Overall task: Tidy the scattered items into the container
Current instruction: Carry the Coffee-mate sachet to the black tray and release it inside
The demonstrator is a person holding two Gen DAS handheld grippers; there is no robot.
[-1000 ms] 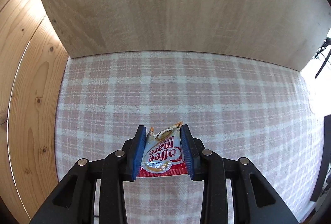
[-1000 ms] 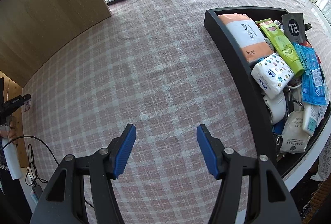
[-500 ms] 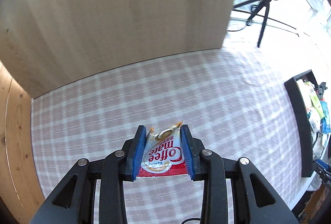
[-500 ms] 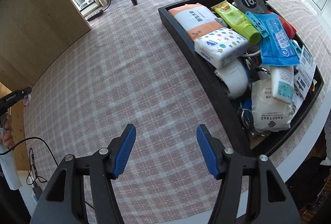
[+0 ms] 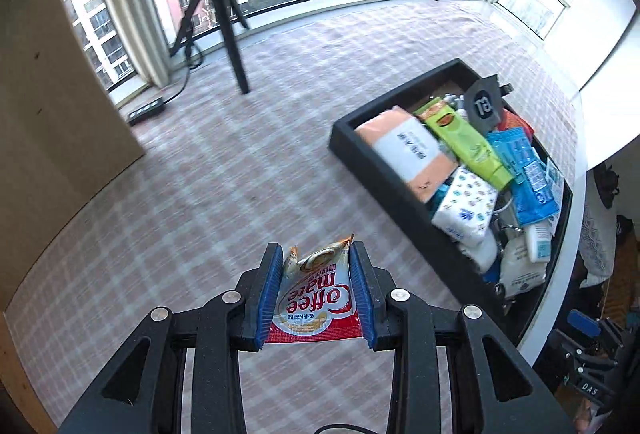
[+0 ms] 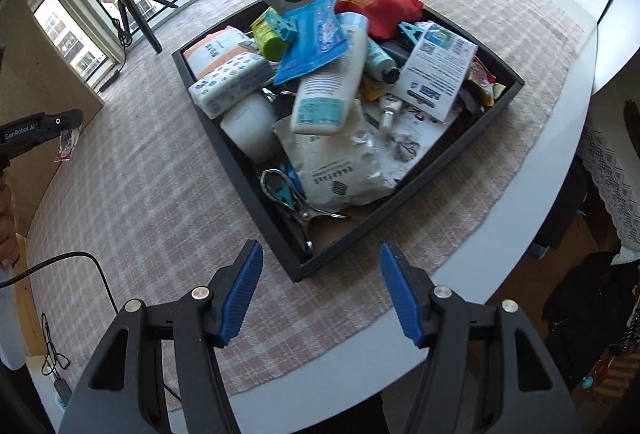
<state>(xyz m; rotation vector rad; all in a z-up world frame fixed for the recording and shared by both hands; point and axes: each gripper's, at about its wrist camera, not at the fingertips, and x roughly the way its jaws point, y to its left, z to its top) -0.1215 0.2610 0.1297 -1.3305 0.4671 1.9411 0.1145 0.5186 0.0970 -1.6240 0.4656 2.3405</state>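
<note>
Two grippers are in view above a worktop (image 5: 248, 169) covered in a pink checked cloth. The left gripper (image 5: 318, 288) is closed on a Coffee-mate sachet (image 5: 316, 300), its blue pads pressing the sachet's two side edges, and it holds the packet in the air above the cloth, to the left of the container and apart from it. In the right wrist view the same sachet (image 6: 67, 145) shows small at the far left, hanging from the left gripper.

The right gripper (image 6: 322, 292) has its jaws spread wide with nothing between them; it hovers over the near corner of the black tray (image 6: 236, 169). That tray (image 5: 384, 169) sits near the worktop's rounded white edge and is heaped with things: a white lotion tube (image 6: 332, 85) on top, a blue packet (image 6: 312, 37), a red pouch (image 6: 380, 11), a white crinkled bag (image 6: 340, 169), a tissue pack with coloured dots (image 6: 230, 83) and metal clips (image 6: 288, 197) near the front wall.

A tripod (image 5: 224, 17) stands by the windows beyond the worktop.
</note>
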